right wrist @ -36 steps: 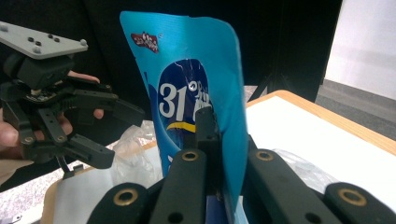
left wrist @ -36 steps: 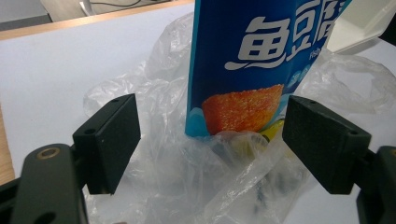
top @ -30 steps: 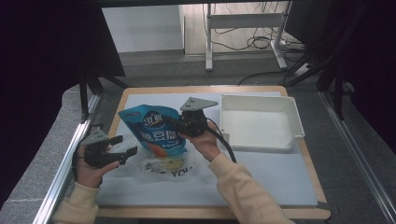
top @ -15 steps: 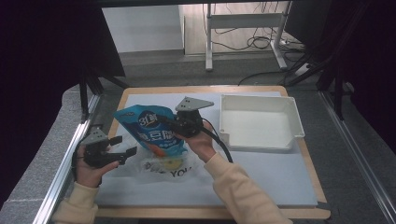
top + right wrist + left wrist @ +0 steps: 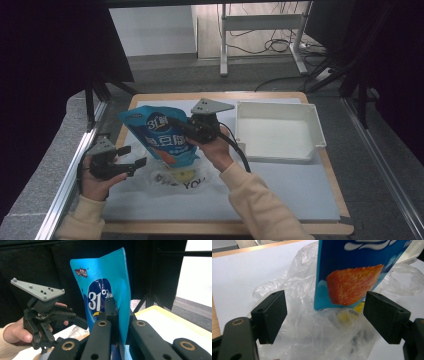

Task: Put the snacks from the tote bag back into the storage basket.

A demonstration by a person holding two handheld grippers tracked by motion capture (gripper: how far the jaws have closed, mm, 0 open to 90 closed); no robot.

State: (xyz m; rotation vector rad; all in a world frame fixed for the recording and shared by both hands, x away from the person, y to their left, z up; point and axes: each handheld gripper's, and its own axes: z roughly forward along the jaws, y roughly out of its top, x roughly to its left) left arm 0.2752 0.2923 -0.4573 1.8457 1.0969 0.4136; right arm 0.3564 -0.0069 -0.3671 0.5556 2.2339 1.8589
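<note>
A blue stand-up pouch (image 5: pixel 159 136) with white lettering and an orange picture hangs upright over the mat, its lower edge just above a crumpled clear plastic bag (image 5: pixel 165 175). My right gripper (image 5: pixel 174 123) reaches in from the right and is shut on the pouch's side edge. In the right gripper view the jaws (image 5: pixel 118 312) pinch the pouch (image 5: pixel 105 282). My left gripper (image 5: pixel 132 156) is held low at the left, open. In the left gripper view its pads (image 5: pixel 272 315) stand wide on either side of the bag (image 5: pixel 309 337) and the pouch's bottom (image 5: pixel 352 277). Something yellow (image 5: pixel 345 315) lies inside the bag.
A white rectangular tray (image 5: pixel 310 117) sits at the right on the white mat (image 5: pixel 290 185), which covers a wooden board (image 5: pixel 332 170). A metal rail (image 5: pixel 70 170) runs along the table's left side. The right gripper's cable (image 5: pixel 240 152) trails over the mat.
My right gripper and the pouch have drifted slightly left. The left gripper has stayed where it was, open.
</note>
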